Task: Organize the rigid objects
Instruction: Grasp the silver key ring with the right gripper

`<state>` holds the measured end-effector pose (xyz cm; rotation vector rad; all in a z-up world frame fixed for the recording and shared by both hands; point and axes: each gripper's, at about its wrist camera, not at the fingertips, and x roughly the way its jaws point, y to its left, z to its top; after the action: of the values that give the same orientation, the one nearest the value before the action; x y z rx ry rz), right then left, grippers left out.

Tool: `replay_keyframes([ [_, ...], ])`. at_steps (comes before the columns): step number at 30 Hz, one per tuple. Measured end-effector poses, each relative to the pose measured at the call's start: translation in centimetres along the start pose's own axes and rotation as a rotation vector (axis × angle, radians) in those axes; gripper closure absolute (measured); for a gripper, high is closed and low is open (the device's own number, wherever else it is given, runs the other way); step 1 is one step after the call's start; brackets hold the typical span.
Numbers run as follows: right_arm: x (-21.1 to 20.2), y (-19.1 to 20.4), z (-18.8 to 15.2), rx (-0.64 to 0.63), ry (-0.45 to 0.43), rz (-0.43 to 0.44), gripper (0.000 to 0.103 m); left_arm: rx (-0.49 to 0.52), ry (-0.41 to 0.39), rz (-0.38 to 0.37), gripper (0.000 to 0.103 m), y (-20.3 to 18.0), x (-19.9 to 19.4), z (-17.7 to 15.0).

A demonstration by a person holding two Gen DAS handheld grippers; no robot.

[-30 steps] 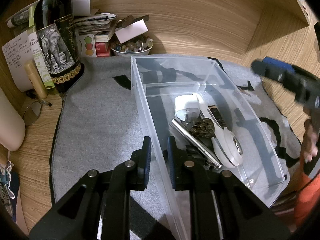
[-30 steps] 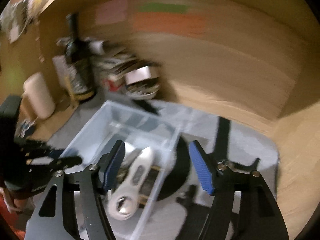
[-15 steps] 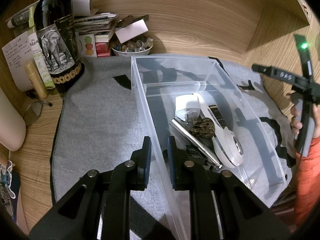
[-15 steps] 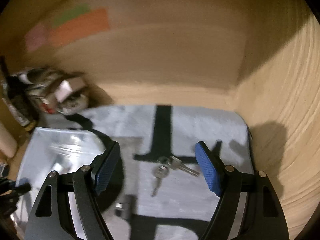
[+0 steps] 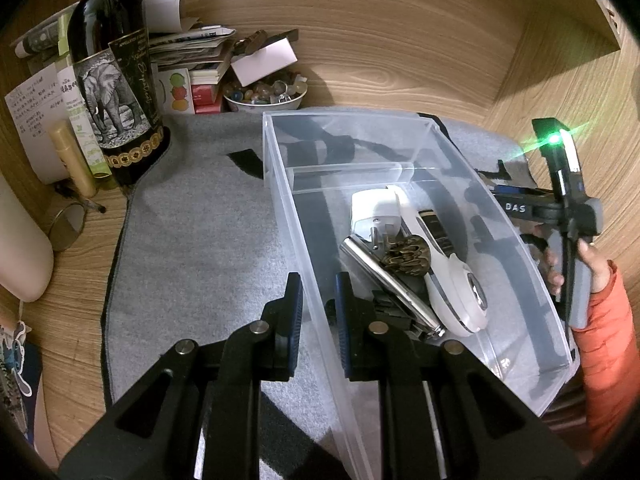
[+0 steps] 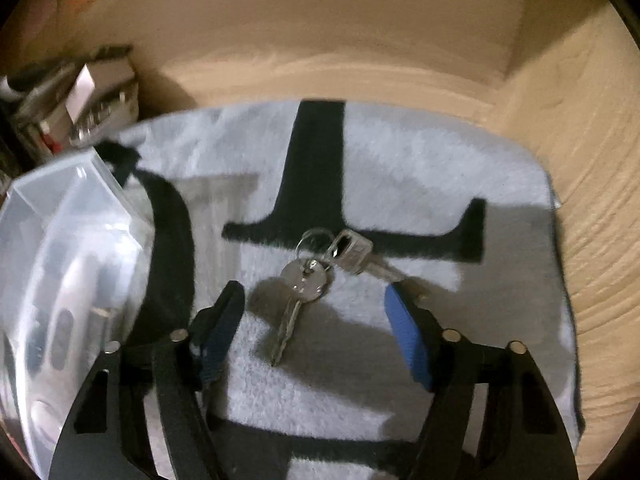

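Clear plastic bin (image 5: 404,216) sits on grey felt mat (image 6: 400,160); left hand-held gripper (image 5: 316,300) is clamped on its wall. Right hand-held gripper (image 6: 316,320) is closing around silver keys on ring (image 6: 316,268), untouched. Risk: pads pinch felt, keys slide.

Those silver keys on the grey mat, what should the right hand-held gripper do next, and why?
Probably lower a little further and finish closing on the silver keys on their ring. The right hand-held gripper is closing with its blue pads either side of them, not yet touching, and the clear plastic bin beside them already holds other small items.
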<state>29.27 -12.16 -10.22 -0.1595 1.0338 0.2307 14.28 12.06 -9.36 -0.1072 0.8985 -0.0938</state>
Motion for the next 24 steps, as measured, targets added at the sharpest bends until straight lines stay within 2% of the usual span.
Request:
replay_keyframes([
  [2, 0.1, 0.0, -0.1, -0.002, -0.016, -0.005, 0.036, 0.001, 0.0, 0.002, 0.088, 0.0, 0.0, 0.0],
  [4, 0.0, -0.3, -0.2, 0.008, -0.018, 0.001, 0.04, 0.002, -0.001, 0.003, 0.088, 0.0, 0.0, 0.0],
  [7, -0.1, -0.5, -0.3, 0.003, -0.028, -0.01, 0.059, 0.001, -0.001, 0.003, 0.088, 0.0, 0.0, 0.0],
  [9, -0.3, -0.6, -0.3, 0.002, -0.03, -0.007, 0.077, 0.0, -0.001, 0.002, 0.088, 0.0, 0.0, 0.0],
  [10, -0.4, -0.6, -0.3, -0.003, -0.031, -0.007, 0.08, -0.001, -0.001, 0.002, 0.088, 0.0, 0.0, 0.0],
  [19, -1.3, 0.1, -0.5, -0.01, -0.047, 0.007, 0.08, 0.002, 0.0, 0.004, 0.088, 0.0, 0.0, 0.0],
  [24, -3.8, 0.6, -0.8, -0.023, -0.104, 0.017, 0.08, 0.003, 0.0, 0.006, 0.088, 0.0, 0.0, 0.0],
])
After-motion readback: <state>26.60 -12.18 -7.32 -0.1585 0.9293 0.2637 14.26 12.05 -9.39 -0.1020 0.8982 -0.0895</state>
